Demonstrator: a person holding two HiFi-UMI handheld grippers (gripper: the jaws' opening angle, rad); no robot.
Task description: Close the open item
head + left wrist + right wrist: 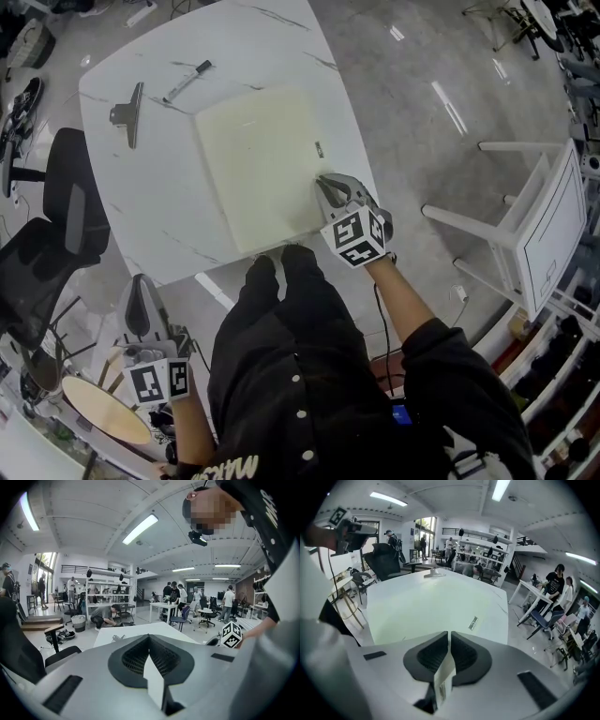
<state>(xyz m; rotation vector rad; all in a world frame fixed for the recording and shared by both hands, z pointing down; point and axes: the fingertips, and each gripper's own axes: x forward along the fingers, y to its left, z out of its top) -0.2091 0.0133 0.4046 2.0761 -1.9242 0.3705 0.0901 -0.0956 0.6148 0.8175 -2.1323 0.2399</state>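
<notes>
A pale cream folder (pixel 262 164) lies flat and closed on the white marble table (pixel 150 187); a small label (pixel 319 148) sits near its right edge. My right gripper (pixel 325 185) is at that right edge, near the front corner, jaws shut with nothing between them. In the right gripper view the folder (pixel 426 606) spreads out flat just beyond the shut right gripper (pixel 449 633). My left gripper (pixel 141 291) is held low, off the table's front left, and its own view shows the left gripper (pixel 149 637) shut and empty, pointing across the room.
A black marker (pixel 187 81) and a metal clip (pixel 129 113) lie at the table's far left. A black office chair (pixel 70 202) stands left of the table, a white chair (pixel 525 225) to the right, a round wooden stool (pixel 103 408) beside my left hand.
</notes>
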